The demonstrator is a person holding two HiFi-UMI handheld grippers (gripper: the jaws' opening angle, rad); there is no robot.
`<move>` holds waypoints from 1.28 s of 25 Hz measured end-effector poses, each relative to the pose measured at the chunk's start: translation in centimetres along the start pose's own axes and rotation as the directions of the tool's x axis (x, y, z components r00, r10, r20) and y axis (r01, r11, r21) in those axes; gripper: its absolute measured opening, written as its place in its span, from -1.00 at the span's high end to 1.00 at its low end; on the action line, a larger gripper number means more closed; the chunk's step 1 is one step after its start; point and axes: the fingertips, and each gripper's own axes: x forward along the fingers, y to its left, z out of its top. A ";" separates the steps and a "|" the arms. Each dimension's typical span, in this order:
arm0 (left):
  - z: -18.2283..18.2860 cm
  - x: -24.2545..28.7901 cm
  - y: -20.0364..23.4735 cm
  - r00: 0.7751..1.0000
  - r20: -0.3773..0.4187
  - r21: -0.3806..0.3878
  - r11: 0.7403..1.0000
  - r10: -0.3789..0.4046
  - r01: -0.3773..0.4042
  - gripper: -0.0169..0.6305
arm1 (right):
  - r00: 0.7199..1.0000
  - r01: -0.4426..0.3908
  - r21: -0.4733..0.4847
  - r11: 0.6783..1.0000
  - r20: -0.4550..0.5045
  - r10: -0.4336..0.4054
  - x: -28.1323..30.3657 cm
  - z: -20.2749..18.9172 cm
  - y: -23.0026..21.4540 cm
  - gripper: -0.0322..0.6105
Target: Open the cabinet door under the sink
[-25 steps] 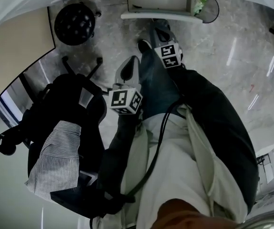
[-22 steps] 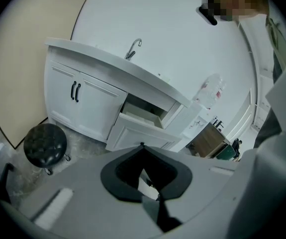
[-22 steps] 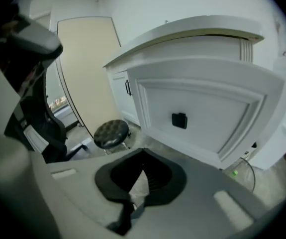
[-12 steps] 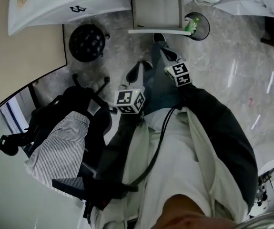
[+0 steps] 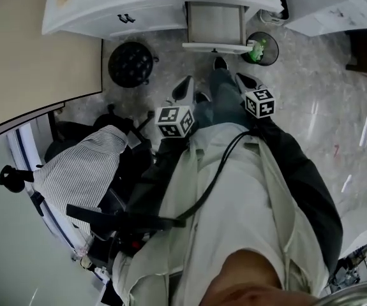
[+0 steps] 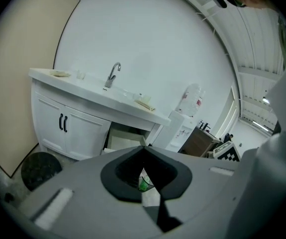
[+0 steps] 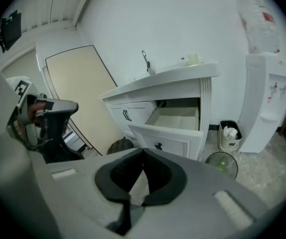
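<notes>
The white sink cabinet (image 5: pixel 138 8) stands at the top of the head view. Its two doors are closed, with a pair of black handles (image 6: pixel 62 122) where they meet, also seen in the right gripper view (image 7: pixel 127 115). To the right of the doors a drawer (image 7: pixel 175 121) is pulled out. My left gripper (image 5: pixel 183 88) hangs over the floor in front of the cabinet, shut on nothing (image 6: pixel 143 147). My right gripper (image 5: pixel 244 80) is beside it, nearer the drawer, also shut and empty (image 7: pixel 143 150). Neither touches the cabinet.
A black round bin (image 5: pixel 132 62) sits on the floor left of the drawer, and a mesh bin (image 5: pixel 263 48) with green waste to its right. An office chair (image 5: pixel 87 171) draped with a striped shirt stands at my left. A water dispenser (image 7: pixel 267 98) is right of the cabinet.
Both grippers have risen from low near the floor, still shut. The head view has swung so that more of the cabinet top and its doors shows.
</notes>
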 end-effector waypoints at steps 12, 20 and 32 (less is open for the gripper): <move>3.0 0.5 -4.0 0.998 0.028 0.082 0.995 -0.064 0.061 0.92 | 0.987 0.022 0.006 1.000 0.158 -0.023 -4.2 6.0 -0.8 0.90; 2.7 0.5 -7.3 0.999 0.043 0.046 0.999 -0.007 0.005 0.92 | 0.974 -0.175 -0.024 0.984 0.143 0.176 -6.2 7.0 3.5 0.90; -8.3 -2.7 -15.9 0.994 -0.074 0.010 0.997 0.079 -0.079 0.92 | 0.952 -0.303 0.159 0.940 0.008 0.306 -13.8 -4.9 0.5 0.90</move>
